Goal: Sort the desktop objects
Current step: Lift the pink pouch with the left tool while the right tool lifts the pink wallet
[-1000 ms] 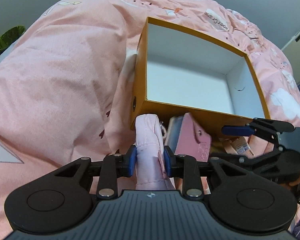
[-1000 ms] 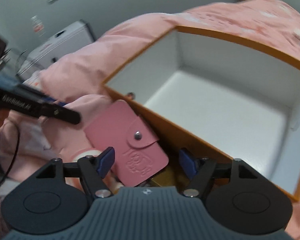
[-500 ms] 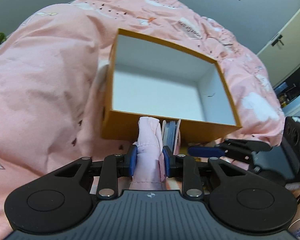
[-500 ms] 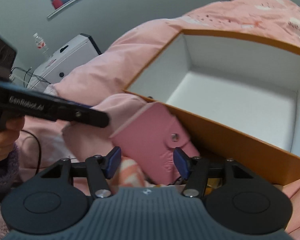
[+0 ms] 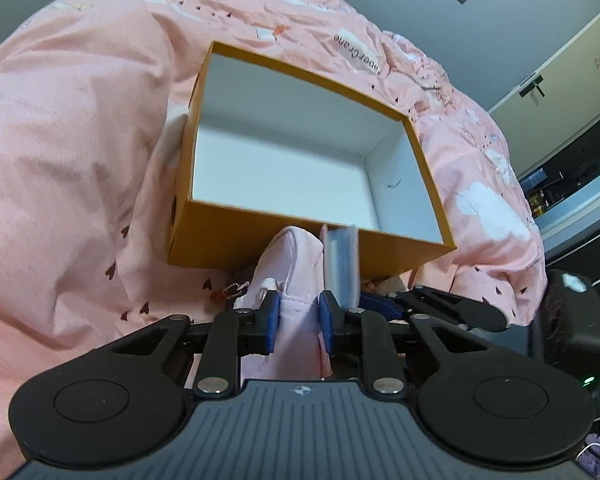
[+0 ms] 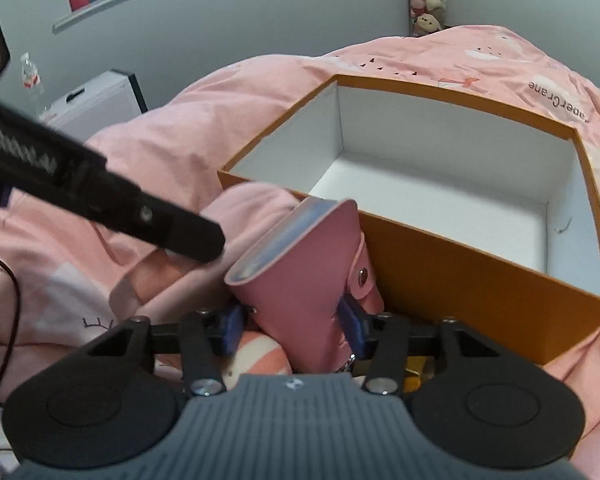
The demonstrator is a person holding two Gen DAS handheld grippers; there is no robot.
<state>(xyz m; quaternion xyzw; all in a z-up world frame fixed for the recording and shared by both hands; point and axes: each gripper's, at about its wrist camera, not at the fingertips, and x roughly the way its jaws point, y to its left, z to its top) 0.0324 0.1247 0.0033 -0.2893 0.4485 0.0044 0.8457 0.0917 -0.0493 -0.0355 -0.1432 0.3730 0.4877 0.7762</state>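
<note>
Card holder: pink leather-look wallet with a snap-button flap; its open end shows blue-tinted plastic sleeves; it stands tilted between the right fingers, top end leaning toward the box.
Card holder, seen from the left wrist: edge-on, just right of the left fingers, its upper end overlapping the box's near wall.
Fabric pouch: pale pink cloth, soft and creased, with stitched seams; it rises from between the left fingers to the box's near wall.
Right gripper: jaws closing, moderately spread; both blue pads lie against the card holder's lower sides, so the holder is pinched.
Left gripper: jaws closing, narrow gap; blue pads press into the pouch from both sides, the cloth bunched between them.
Left gripper, seen from the right wrist: black finger reaching in from the left, tip over the pouch, just left of the card holder.
Storage box: orange outside, white inside, open top, nothing seen inside; directly ahead of both pairs of fingers.
Striped soft item: orange-and-white, below the right fingers' left pad; what it is cannot be told.
Duvet: pink, printed with clouds and small hearts; lies under and around the box and beyond the fingers on all sides.
</note>
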